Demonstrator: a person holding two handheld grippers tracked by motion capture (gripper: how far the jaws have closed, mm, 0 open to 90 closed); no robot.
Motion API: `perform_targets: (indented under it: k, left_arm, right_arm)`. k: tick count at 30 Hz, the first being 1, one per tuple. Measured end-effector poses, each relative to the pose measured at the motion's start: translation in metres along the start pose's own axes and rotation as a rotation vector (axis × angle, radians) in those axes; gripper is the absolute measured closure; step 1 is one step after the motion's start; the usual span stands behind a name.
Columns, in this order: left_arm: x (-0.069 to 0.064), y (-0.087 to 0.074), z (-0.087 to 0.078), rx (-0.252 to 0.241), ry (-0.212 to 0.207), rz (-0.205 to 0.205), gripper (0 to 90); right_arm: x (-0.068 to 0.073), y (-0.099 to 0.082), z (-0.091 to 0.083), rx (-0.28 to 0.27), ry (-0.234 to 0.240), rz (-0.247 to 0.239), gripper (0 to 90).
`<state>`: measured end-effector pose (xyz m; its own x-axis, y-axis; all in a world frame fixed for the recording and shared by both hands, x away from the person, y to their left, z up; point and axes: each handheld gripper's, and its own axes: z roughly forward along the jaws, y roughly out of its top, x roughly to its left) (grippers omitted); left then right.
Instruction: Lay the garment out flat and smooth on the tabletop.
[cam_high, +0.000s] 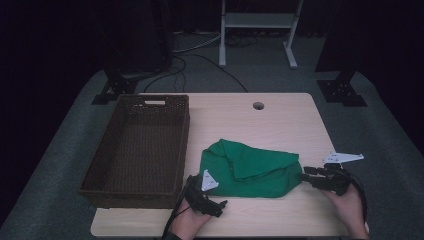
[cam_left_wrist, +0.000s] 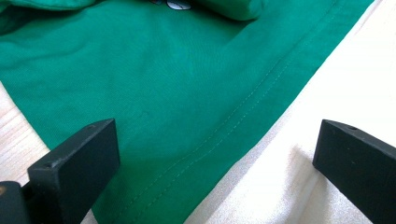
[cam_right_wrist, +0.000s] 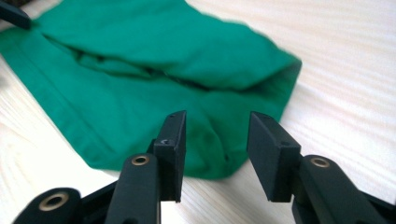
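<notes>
- A brown wicker basket (cam_high: 100, 165) is sitting on the left part of the bench (cam_high: 280, 115), reaching from near the far edge almost to the near edge; its long side is running along the bench's left edge.
- The basket is holding nothing that can be made out; its woven floor and walls are lying bare, and a slot handle is showing in its far wall.
- A green garment (cam_high: 250, 170) is lying loosely folded on the bench, just to the right of the basket and close to the near edge, outside the container and not touching it as far as the high view is showing.
- The left tongs (cam_high: 216, 205) are resting at the garment's near left corner, close to the bench's near edge. In the left gripper view their jaws are standing wide apart, released, with the hemmed edge of the garment (cam_left_wrist: 187, 93) lying between them and the pads not pressing on it.
- The right tongs (cam_high: 306, 176) are pointing at the garment's right end, toward the bench's right edge. In the right gripper view their jaws are parted with a clear gap, just short of the folded corner of the cloth (cam_right_wrist: 187, 93), gripping nothing.
- A round cable hole (cam_high: 258, 106) is sitting near the bench's far edge.
</notes>
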<state>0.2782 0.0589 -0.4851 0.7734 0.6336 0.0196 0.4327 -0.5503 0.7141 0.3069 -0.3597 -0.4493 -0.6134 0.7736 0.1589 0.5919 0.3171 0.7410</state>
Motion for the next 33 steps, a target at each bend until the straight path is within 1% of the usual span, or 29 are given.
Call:
perform_targets:
  k: [1, 3, 4, 5, 6, 7, 8, 10, 11, 12, 13, 14, 15, 16, 18, 19, 22, 23, 24, 25, 28, 29, 32, 33]
  left_arm:
    - [0.0, 0.0, 0.0, 0.0, 0.0, 0.0, 0.0]
    - [0.0, 0.0, 0.0, 0.0, 0.0, -0.001, 0.0]
    - [0.0, 0.0, 0.0, 0.0, 0.0, -0.001, 0.0]
    - [0.0, 0.0, 0.0, 0.0, 0.0, 0.0, 0.0]
    - [0.0, 0.0, 0.0, 0.0, 0.0, 0.0, 0.0]
    - [0.0, 0.0, 0.0, 0.0, 0.0, -0.001, 0.0]
    - [0.0, 0.0, 0.0, 0.0, 0.0, -0.001, 0.0]
    - [0.0, 0.0, 0.0, -0.001, 0.0, -0.001, 0.0]
    - [0.0, 0.0, 0.0, 0.0, 0.0, -0.001, 0.0]
    - [0.0, 0.0, 0.0, 0.0, 0.0, -0.001, 0.0]
    - [0.0, 0.0, 0.0, 0.0, 0.0, -0.001, 0.0]
    - [0.0, 0.0, 0.0, 0.0, 0.0, -0.001, 0.0]
    - [0.0, 0.0, 0.0, 0.0, 0.001, -0.002, 0.0]
    - [0.0, 0.0, 0.0, 0.0, 0.001, -0.002, 0.0]
    - [0.0, 0.0, 0.0, -0.001, 0.001, -0.002, 0.0]
    - [0.0, 0.0, 0.0, 0.0, 0.001, -0.001, 0.0]
    - [0.0, 0.0, 0.0, 0.0, 0.001, -0.001, 0.0]
    - [0.0, 0.0, 0.0, 0.0, 0.0, -0.002, 0.0]
    - [0.0, 0.0, 0.0, 0.0, 0.0, -0.002, 0.0]
    - [0.0, 0.0, 0.0, 0.0, 0.0, -0.002, 0.0]
    - [0.0, 0.0, 0.0, 0.0, 0.0, -0.002, 0.0]
    - [0.0, 0.0, 0.0, 0.0, 0.0, -0.002, 0.0]
    - [0.0, 0.0, 0.0, 0.0, 0.0, -0.001, 0.0]
    - [0.0, 0.0, 0.0, -0.001, 0.0, -0.002, 0.0]
  right_arm:
    - [0.003, 0.003, -0.002, -0.017, 0.005, -0.003, 54.7]
    - [0.004, 0.006, -0.004, -0.032, 0.009, 0.001, 48.8]
    - [0.004, 0.006, -0.004, -0.032, 0.009, 0.001, 48.8]
    - [0.004, 0.009, -0.002, -0.036, 0.027, 0.022, 39.9]
    - [0.004, 0.009, -0.002, -0.036, 0.027, 0.022, 39.9]
    - [0.004, 0.011, 0.0, -0.046, 0.011, 0.04, 30.5]
    - [0.004, 0.011, 0.0, -0.046, 0.011, 0.04, 30.5]
    - [0.005, 0.015, 0.005, -0.048, -0.012, 0.054, 19.6]
    - [0.006, 0.018, 0.01, -0.04, -0.049, 0.062, 12.3]
    - [0.007, 0.019, 0.013, -0.032, -0.072, 0.061, 8.5]
    - [0.008, 0.02, 0.016, -0.022, -0.083, 0.058, 3.1]
    - [0.008, 0.02, 0.016, -0.022, -0.083, 0.058, 3.1]
    - [0.009, 0.022, 0.022, -0.01, -0.086, 0.053, 1.7]
    - [0.01, 0.023, 0.025, -0.012, -0.087, 0.045, 0.0]
    - [0.011, 0.024, 0.028, -0.008, -0.093, 0.042, 0.0]
    - [0.012, 0.025, 0.034, 0.003, -0.1, 0.034, 0.0]
    - [0.012, 0.026, 0.039, 0.007, -0.099, 0.031, 0.0]
    - [0.012, 0.027, 0.043, 0.018, -0.102, 0.025, 0.0]
    - [0.012, 0.027, 0.043, 0.018, -0.102, 0.025, 0.0]
    - [0.012, 0.027, 0.046, 0.035, -0.121, 0.02, 0.0]
    - [0.01, 0.025, 0.047, 0.049, -0.133, 0.019, 0.0]
    - [0.009, 0.023, 0.047, 0.059, -0.152, 0.013, 0.0]
    - [0.007, 0.02, 0.047, 0.074, -0.159, 0.009, 0.0]
    - [0.006, 0.016, 0.047, 0.09, -0.172, 0.007, 0.0]
